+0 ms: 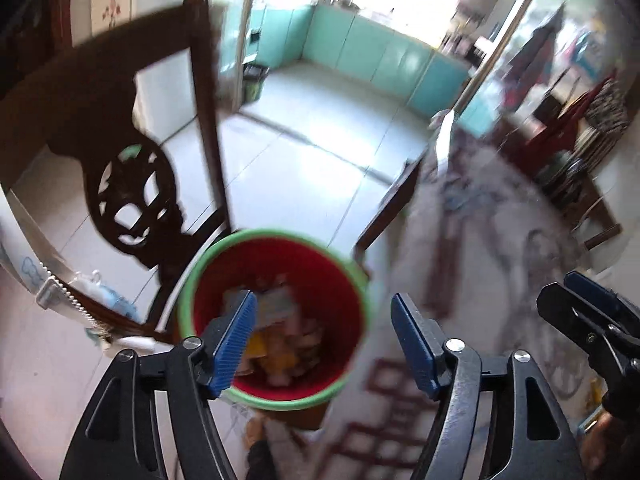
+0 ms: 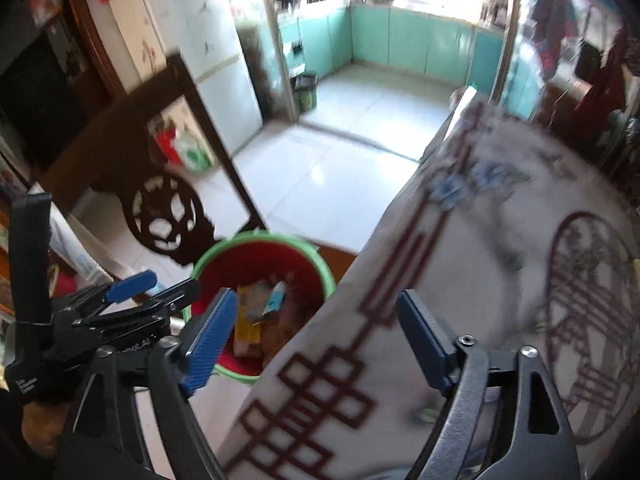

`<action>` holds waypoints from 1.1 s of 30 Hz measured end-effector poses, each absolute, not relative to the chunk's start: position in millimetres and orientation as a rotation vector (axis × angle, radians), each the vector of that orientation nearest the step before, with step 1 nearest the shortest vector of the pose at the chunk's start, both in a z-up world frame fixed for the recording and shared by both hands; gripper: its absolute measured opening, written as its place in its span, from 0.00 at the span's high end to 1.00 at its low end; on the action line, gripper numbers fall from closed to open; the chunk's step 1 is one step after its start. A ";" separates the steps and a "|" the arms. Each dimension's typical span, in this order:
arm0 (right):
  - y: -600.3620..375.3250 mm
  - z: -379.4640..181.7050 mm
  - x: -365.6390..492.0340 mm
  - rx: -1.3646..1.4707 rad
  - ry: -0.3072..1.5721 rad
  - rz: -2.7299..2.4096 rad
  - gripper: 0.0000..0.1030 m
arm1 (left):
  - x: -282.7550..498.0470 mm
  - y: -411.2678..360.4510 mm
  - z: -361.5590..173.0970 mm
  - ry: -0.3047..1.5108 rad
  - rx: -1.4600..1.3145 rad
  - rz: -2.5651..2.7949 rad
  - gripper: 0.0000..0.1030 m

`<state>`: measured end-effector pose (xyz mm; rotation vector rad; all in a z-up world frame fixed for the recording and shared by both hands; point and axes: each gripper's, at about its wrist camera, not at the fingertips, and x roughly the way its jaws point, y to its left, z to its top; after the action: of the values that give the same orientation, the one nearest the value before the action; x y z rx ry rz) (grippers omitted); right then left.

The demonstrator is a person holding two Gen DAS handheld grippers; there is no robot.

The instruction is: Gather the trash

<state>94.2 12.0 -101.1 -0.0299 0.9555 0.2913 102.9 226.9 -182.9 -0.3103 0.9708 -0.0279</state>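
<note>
A red bin with a green rim (image 1: 320, 280) stands on the floor beside the table, with several pieces of trash (image 1: 280, 320) inside. My left gripper (image 1: 324, 332) is open and empty, hovering above the bin's right side. The bin also shows in the right wrist view (image 2: 256, 256), with yellow and blue wrappers (image 2: 260, 304) in it. My right gripper (image 2: 316, 340) is open and empty, above the table's edge next to the bin. The left gripper (image 2: 132, 288) shows at the left of the right wrist view; the right gripper (image 1: 580, 308) shows at the right of the left wrist view.
A dark carved wooden chair (image 1: 132, 184) stands just left of the bin. The table with a white cloth patterned in dark red (image 2: 500, 260) fills the right side. White tiled floor (image 1: 320, 140) leads to a room with teal cabinets (image 1: 380, 52). A fridge (image 2: 208, 40) stands at the back left.
</note>
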 end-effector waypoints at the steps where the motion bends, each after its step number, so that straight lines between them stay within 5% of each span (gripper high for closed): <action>1: 2.4 -92.9 88.7 -0.022 0.927 0.291 0.16 | 96.8 217.9 -172.3 0.933 -0.311 -0.030 0.30; 3: -21.1 -72.7 74.7 -0.004 0.854 0.288 0.01 | 82.3 198.6 -150.1 0.828 -0.297 -0.035 0.23; 13: -109.1 -17.5 24.4 -0.056 0.637 0.203 0.00 | 14.6 116.6 -57.0 0.421 -0.261 -0.118 0.03; 18: -136.0 12.6 -12.1 -0.044 0.424 0.155 0.00 | -10.8 84.6 -25.3 0.298 -0.206 -0.046 0.02; 33: -181.0 24.9 -39.3 0.037 0.311 0.029 0.00 | -24.3 43.3 -17.4 0.364 -0.152 0.027 0.02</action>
<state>-39.3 -181.0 24.9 0.0367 0.3105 0.0286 -24.3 43.3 -17.4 -0.1521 0.3639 0.0274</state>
